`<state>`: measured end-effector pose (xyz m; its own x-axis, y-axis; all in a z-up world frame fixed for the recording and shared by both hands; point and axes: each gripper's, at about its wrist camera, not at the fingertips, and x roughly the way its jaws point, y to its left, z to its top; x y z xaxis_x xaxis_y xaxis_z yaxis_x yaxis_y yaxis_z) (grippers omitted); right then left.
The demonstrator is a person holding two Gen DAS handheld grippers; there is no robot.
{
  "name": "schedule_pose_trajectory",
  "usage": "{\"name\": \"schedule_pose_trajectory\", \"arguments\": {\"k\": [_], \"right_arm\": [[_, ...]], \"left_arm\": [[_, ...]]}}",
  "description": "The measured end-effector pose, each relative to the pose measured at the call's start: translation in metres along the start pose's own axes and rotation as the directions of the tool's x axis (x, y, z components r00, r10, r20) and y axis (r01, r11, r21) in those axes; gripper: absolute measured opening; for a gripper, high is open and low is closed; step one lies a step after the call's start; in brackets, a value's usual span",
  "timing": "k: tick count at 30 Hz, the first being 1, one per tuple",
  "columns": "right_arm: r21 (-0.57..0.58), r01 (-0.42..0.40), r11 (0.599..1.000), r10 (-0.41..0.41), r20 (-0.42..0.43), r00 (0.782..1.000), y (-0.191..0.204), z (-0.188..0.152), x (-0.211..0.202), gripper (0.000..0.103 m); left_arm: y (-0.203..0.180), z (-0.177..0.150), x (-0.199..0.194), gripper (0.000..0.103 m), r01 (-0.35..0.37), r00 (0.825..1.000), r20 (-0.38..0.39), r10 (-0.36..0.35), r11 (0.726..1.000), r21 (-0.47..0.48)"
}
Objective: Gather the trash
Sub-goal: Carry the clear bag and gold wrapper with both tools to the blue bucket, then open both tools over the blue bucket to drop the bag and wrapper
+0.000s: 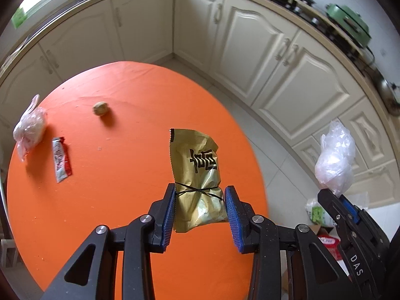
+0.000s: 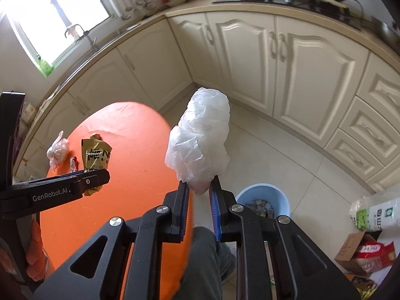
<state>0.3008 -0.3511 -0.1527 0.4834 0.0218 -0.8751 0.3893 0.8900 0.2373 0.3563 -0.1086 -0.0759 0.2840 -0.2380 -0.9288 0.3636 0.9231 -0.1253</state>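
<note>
My left gripper is shut on a gold snack wrapper and holds it above the orange table. The wrapper also shows in the right wrist view. My right gripper is shut on a crumpled clear plastic bag, held beyond the table's edge above the floor; this bag also shows in the left wrist view. A blue bin with trash in it stands on the floor below. On the table lie a knotted plastic bag, a red-and-white sachet and a brown lump.
Cream kitchen cabinets line the room's back and right. A cardboard box with packets and a white-green bag sit on the floor at the right. The person's leg is beside the table.
</note>
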Motion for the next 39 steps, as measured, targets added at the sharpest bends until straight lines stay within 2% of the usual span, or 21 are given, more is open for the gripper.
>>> {"name": "schedule_pose_trajectory", "arguments": {"k": [8, 15, 23, 27, 29, 30, 31, 39], "right_arm": [[0.113, 0.061, 0.992, -0.066, 0.043, 0.997, -0.068, -0.020, -0.040, 0.018], [0.205, 0.103, 0.973, -0.112, 0.032, 0.993, -0.119, -0.040, -0.055, 0.018], [0.280, 0.137, 0.950, -0.144, 0.005, 0.990, -0.167, -0.058, -0.057, 0.018], [0.324, 0.159, 0.933, -0.161, -0.021, 0.987, -0.189, -0.066, -0.053, 0.018], [0.340, 0.166, 0.926, -0.165, -0.031, 0.986, -0.199, -0.069, -0.050, 0.018], [0.345, 0.167, 0.924, -0.166, -0.034, 0.986, -0.202, -0.069, -0.050, 0.018], [0.354, 0.170, 0.920, -0.167, -0.040, 0.985, -0.208, -0.071, -0.048, 0.018], [0.358, 0.167, 0.919, -0.148, -0.080, 0.986, -0.217, -0.073, -0.027, 0.018]], "left_arm": [[-0.067, -0.022, 0.007, 0.034, 0.024, 0.999, -0.041, -0.020, 0.993, 0.114], [-0.115, -0.021, 0.022, 0.035, 0.050, 0.997, -0.068, -0.038, 0.980, 0.193], [-0.159, -0.007, 0.071, 0.035, 0.052, 0.990, -0.142, -0.014, 0.962, 0.268], [-0.185, 0.006, 0.097, 0.036, 0.028, 0.988, -0.153, 0.021, 0.950, 0.310], [-0.198, 0.010, 0.108, 0.041, 0.012, 0.988, -0.148, 0.040, 0.944, 0.330], [-0.203, 0.011, 0.114, 0.051, 0.007, 0.987, -0.153, 0.048, 0.941, 0.339], [-0.208, 0.012, 0.119, 0.057, 0.005, 0.986, -0.158, 0.053, 0.939, 0.343], [-0.221, 0.020, 0.155, 0.057, -0.012, 0.975, -0.206, 0.082, 0.947, 0.320]]}}
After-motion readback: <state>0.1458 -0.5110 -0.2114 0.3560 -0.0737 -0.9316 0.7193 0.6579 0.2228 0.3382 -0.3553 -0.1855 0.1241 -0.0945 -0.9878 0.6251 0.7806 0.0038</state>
